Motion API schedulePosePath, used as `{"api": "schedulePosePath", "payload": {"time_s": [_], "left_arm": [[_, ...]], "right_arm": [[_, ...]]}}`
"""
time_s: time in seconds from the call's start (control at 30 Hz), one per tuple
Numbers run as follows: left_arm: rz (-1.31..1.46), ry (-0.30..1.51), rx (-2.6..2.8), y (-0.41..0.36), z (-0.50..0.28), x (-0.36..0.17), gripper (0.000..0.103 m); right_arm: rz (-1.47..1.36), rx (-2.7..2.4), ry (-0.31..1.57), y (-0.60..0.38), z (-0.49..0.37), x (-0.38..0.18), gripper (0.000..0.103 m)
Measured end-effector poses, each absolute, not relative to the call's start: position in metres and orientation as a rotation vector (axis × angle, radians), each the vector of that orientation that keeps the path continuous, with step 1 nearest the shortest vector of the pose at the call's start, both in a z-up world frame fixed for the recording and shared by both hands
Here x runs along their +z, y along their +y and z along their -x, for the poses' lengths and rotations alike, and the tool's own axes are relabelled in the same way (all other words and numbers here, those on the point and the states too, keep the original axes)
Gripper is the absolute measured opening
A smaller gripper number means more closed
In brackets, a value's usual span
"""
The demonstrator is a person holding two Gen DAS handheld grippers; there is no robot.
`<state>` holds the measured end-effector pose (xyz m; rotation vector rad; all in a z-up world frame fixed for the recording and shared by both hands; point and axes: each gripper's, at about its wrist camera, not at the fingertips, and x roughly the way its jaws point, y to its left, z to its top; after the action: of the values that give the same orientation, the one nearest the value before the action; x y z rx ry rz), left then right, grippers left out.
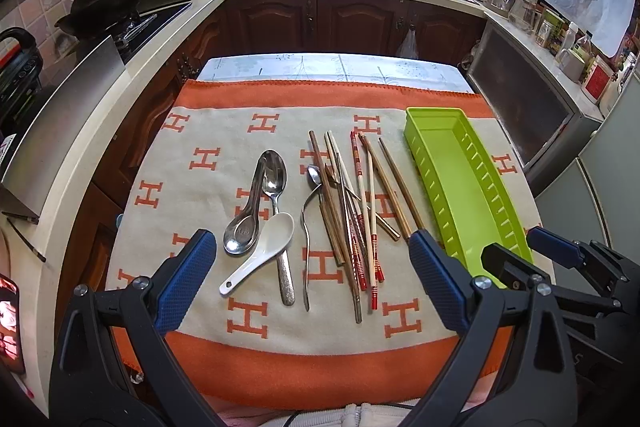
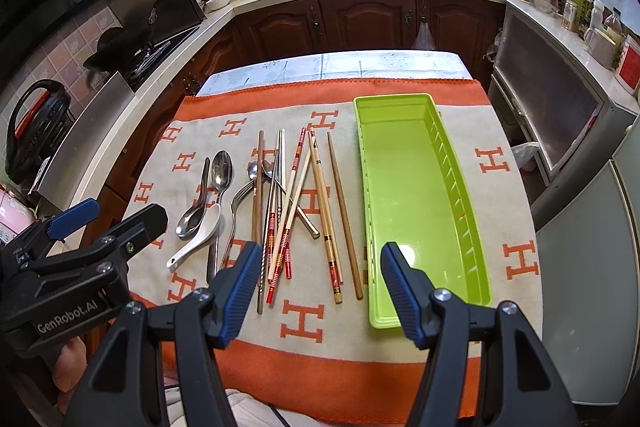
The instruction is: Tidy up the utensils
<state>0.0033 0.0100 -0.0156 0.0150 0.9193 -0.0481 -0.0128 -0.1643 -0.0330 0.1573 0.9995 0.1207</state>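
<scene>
Your left gripper sits low in the frame, jaws spread wide with nothing between the blue pads. Your right gripper is likewise low and centred, jaws wide apart and holding nothing. Each gripper shows at the edge of the other's view, side by side and level.

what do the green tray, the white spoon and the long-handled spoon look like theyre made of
Green tray: likely plastic, glossy, one moulded piece with a slotted wall.
White spoon: probably glazed ceramic, possibly melamine; smooth, opaque, thick-walled.
Long-handled spoon: metal, likely stainless steel; the bowl mirrors the light.
</scene>
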Motion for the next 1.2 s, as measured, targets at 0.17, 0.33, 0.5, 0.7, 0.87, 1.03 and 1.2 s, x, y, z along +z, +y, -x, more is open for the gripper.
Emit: {"api": "schedulePosePath", "payload": {"time_s": [0.17, 0.33, 0.5, 0.7, 0.87, 1.03, 1.2], "left_arm": [[-0.020, 0.922, -0.044, 0.0099, -0.0018, -0.0157, 0.096], [-0.019, 0.927, -0.045, 0.0092, -0.0017, -0.0155, 0.096], [-0.021, 0.928, -0.045, 0.0087, -0.0017, -0.0146, 0.096], [-0.020, 0.929, -0.045, 0.0084, -0.0017, -0.0148, 0.096], [-0.020, 0.929, -0.045, 0.0081, -0.0015, -0.0153, 0.096], [-0.015, 0.935, -0.048, 0.0081, -0.0016, -0.0165, 0.096], [-0.013, 0.940, -0.049, 0.0088, -0.0018, -0.0174, 0.096]], "right_arm": [[-0.159, 0.118, 1.005, -0.1633, 0.0127, -0.0356, 0.062], [-0.158, 0.119, 1.006, -0.1638, 0.0124, -0.0356, 0.062], [-0.159, 0.118, 1.007, -0.1638, 0.0122, -0.0357, 0.062], [-0.158, 0.118, 1.006, -0.1637, 0.0121, -0.0355, 0.062], [-0.159, 0.118, 1.008, -0.1639, 0.0124, -0.0362, 0.062], [-0.160, 0.120, 1.009, -0.1631, 0.0121, -0.0361, 0.062], [-0.158, 0.118, 1.009, -0.1628, 0.0118, -0.0367, 0.062]]}}
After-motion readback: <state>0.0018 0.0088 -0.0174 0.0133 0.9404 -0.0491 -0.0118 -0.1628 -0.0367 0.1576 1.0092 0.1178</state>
